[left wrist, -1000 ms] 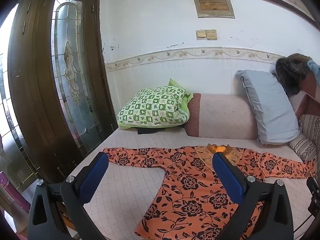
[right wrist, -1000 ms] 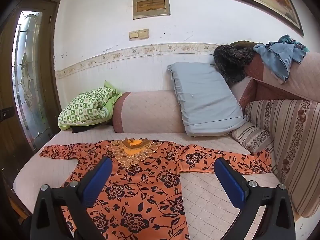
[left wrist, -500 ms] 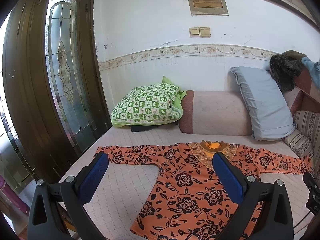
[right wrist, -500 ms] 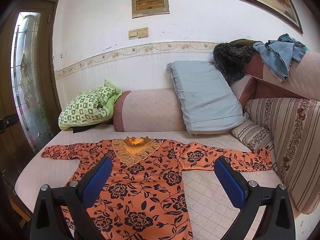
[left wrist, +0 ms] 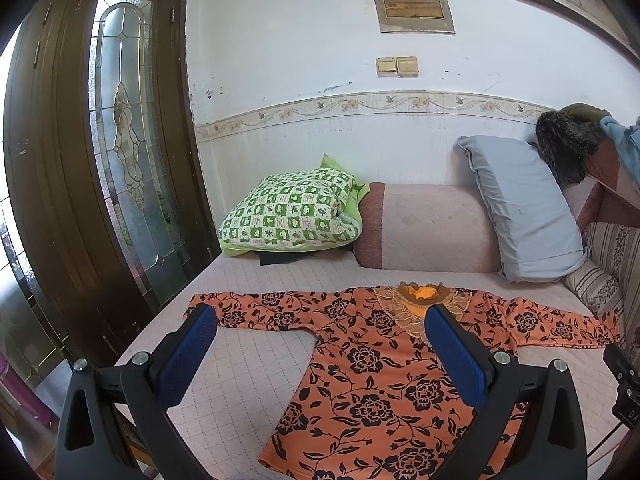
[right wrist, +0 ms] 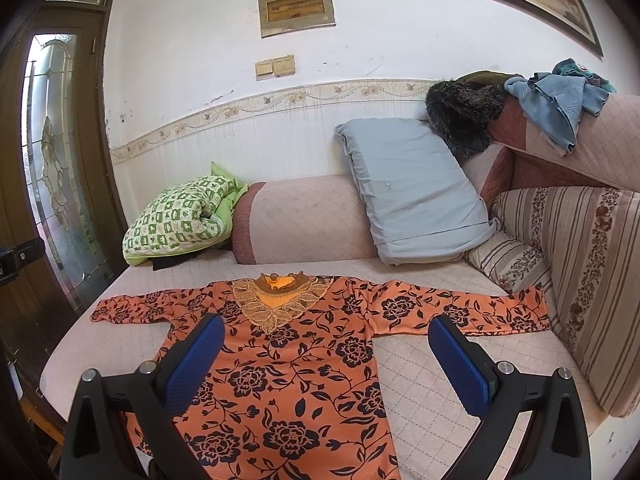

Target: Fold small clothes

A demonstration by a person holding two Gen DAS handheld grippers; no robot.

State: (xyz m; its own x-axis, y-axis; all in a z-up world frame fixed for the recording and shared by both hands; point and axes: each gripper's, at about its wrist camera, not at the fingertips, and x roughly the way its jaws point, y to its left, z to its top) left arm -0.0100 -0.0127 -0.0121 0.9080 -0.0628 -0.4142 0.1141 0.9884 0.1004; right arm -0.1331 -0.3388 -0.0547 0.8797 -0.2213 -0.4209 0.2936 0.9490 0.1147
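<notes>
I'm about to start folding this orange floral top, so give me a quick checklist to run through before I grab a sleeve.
1. Orange floral top spread flat on the daybed, both sleeves out: ok.
2. Left gripper open, holding nothing: ok.
3. Right gripper open, holding nothing: ok.
4. Nothing lying on the top: ok.
5. Right sleeve cuff clear of the striped cushion: cannot tell, they look very close.
6. Bottom hem straight: cannot tell, hidden behind the grippers.
</notes>
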